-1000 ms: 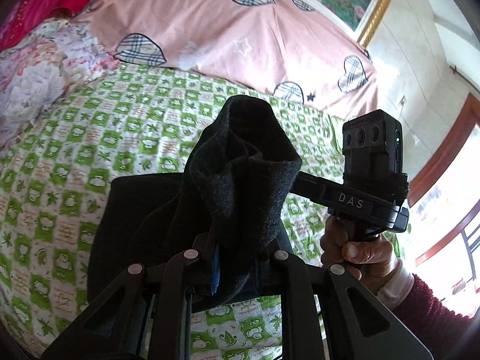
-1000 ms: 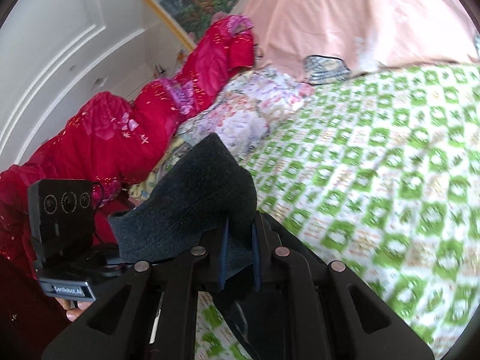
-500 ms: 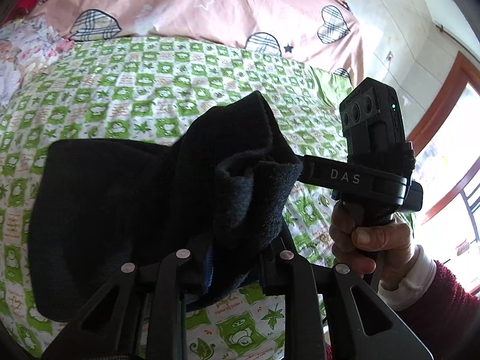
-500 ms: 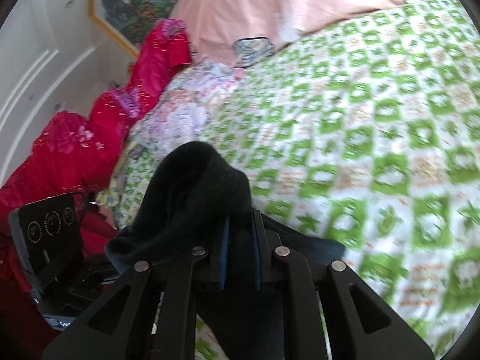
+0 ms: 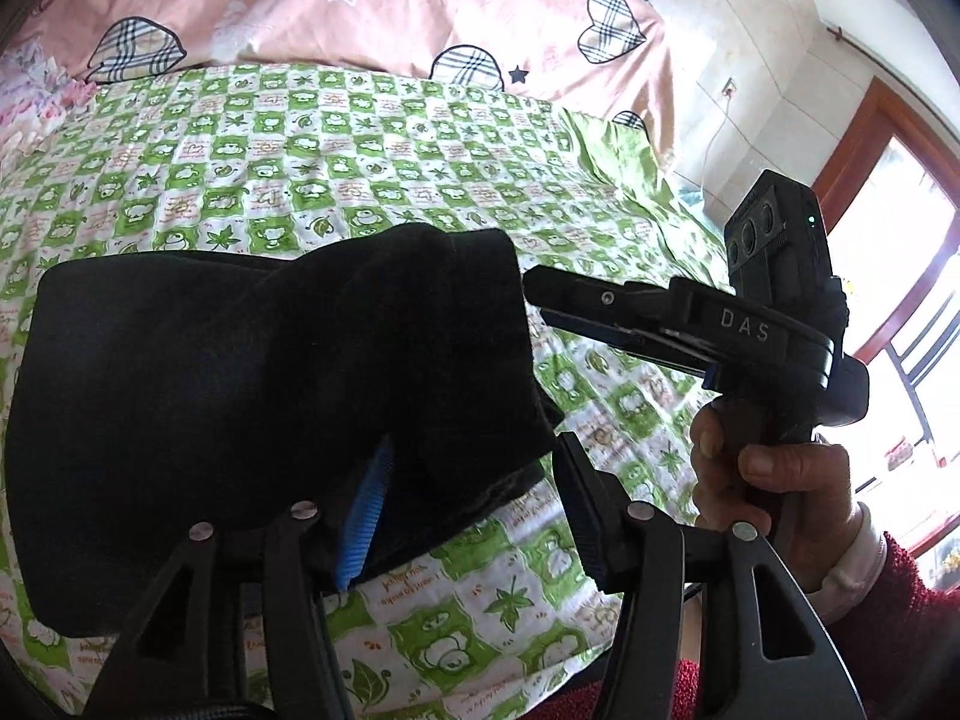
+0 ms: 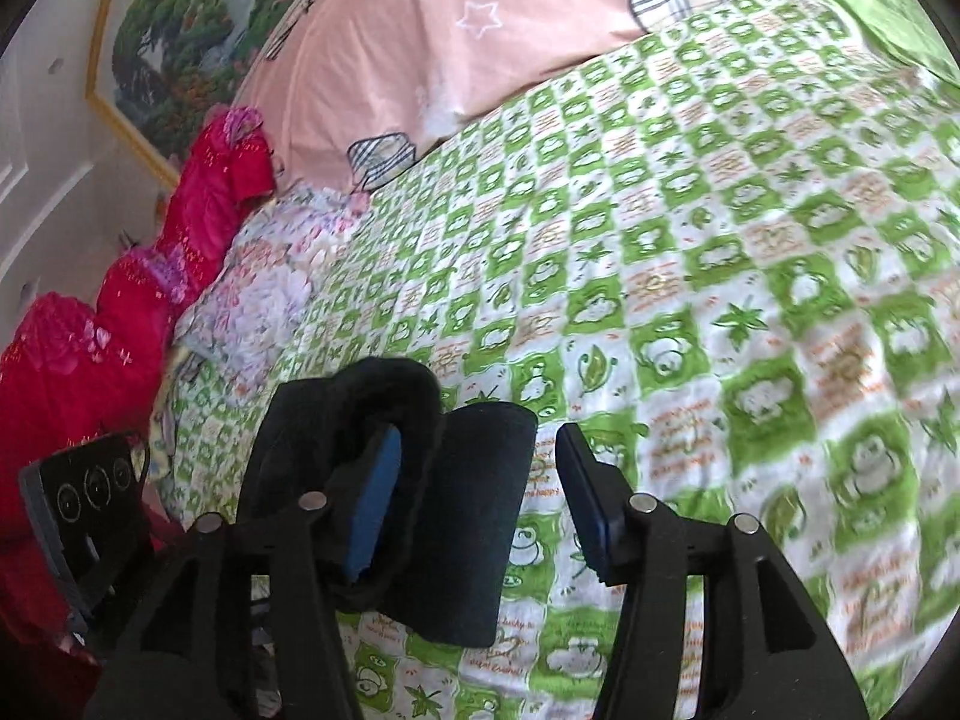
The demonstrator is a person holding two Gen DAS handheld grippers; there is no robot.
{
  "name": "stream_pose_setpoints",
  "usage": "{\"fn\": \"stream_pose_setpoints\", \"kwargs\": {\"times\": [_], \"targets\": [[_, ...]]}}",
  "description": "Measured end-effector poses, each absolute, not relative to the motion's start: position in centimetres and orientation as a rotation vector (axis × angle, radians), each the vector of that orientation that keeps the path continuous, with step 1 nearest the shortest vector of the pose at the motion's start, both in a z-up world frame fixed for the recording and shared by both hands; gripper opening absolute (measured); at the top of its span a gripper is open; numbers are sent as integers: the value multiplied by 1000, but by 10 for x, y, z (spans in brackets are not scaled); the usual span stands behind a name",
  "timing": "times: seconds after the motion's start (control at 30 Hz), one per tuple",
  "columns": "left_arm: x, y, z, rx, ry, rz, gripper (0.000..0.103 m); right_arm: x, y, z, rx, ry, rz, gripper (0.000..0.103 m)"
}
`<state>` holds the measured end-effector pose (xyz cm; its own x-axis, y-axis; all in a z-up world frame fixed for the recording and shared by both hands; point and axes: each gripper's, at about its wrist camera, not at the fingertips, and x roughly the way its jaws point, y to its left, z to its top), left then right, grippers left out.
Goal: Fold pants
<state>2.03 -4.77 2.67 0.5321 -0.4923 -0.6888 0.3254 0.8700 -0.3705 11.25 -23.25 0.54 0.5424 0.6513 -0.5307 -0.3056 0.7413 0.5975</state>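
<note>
1. Left wrist view: half a second ago my left claw [image 5: 474,498] pinched a raised bunch of the black pants [image 5: 240,372]. Now its jaws are opening. The cloth drapes over the left finger with the blue pad [image 5: 363,525], but the other finger stands apart from it, so nothing is squeezed.
2. Right wrist view: the same change at my right claw [image 6: 474,492]. A moment before, it was clenched on the pants' edge; now the jaws are opening. The cloth [image 6: 432,510] hangs around the left blue pad [image 6: 375,501] and lies between the fingers, while the right finger is clear of it.
3. The lifted end, which hung in the air one second ago, has come down on top of the rest of the pants, which rest on the green checked bedsheet [image 5: 288,138], near the edge of the bed close to me.
4. My judgement: this fold is laid down and I am letting it go. The top layer looks still bumpy, so some smoothing or one more fold may be needed.
5. Count:
   - one pair of pants;
   - two claws, both released;
   - one hand [image 5: 774,474] visible, on the handle of the right claw [image 5: 540,294];
   - one pink quilt [image 5: 372,6] with plaid hearts behind the sheet;
   - one red quilt [image 6: 138,276] at the bed's far side;
   - one flowered pillow [image 6: 258,300] beside it;
   - one framed painting [image 6: 174,30] on the wall.
</note>
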Motion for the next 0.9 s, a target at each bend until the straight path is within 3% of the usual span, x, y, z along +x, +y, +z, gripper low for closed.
{"fn": "stream_pose_setpoints", "kwargs": {"times": [0.2,0.57,0.9], "targets": [[3,-33,41,-243,842,-498,62,99,-227,21,437,774,519,62],[-11,43,53,-375,784,-300,70,73,-176,47,238,692,424,79],[0,105,40,-459,808,-129,74,72,-153,42,184,704,392,80]]}}
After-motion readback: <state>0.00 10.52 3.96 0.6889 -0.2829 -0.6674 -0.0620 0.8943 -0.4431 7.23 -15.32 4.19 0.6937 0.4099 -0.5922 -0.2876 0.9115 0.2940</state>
